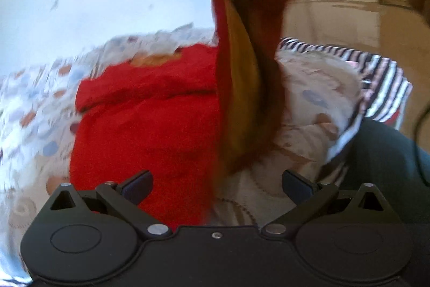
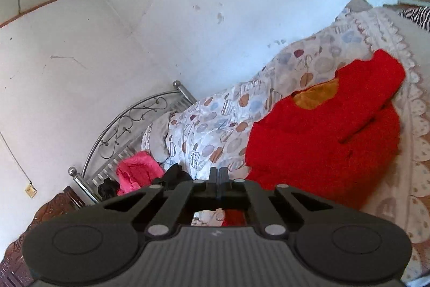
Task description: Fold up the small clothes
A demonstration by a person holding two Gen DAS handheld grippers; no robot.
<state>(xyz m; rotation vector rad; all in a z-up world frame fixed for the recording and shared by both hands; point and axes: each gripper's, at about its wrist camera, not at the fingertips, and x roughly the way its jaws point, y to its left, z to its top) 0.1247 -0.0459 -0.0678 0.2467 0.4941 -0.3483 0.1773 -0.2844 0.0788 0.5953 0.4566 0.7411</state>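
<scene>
Right tool (image 2: 218, 174) pressed together, lifting a flap of the red garment (image 1: 145, 120) off the bed (image 2: 268, 109); left tool (image 1: 216, 184) spread apart, empty. The thin pinch might slip, dropping the flap crooked.

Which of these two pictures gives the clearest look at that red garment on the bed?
The right wrist view: the red garment lies sharp, almost whole, orange lining visible. The left wrist view shows it blurred, a lifted part hanging in front.
</scene>
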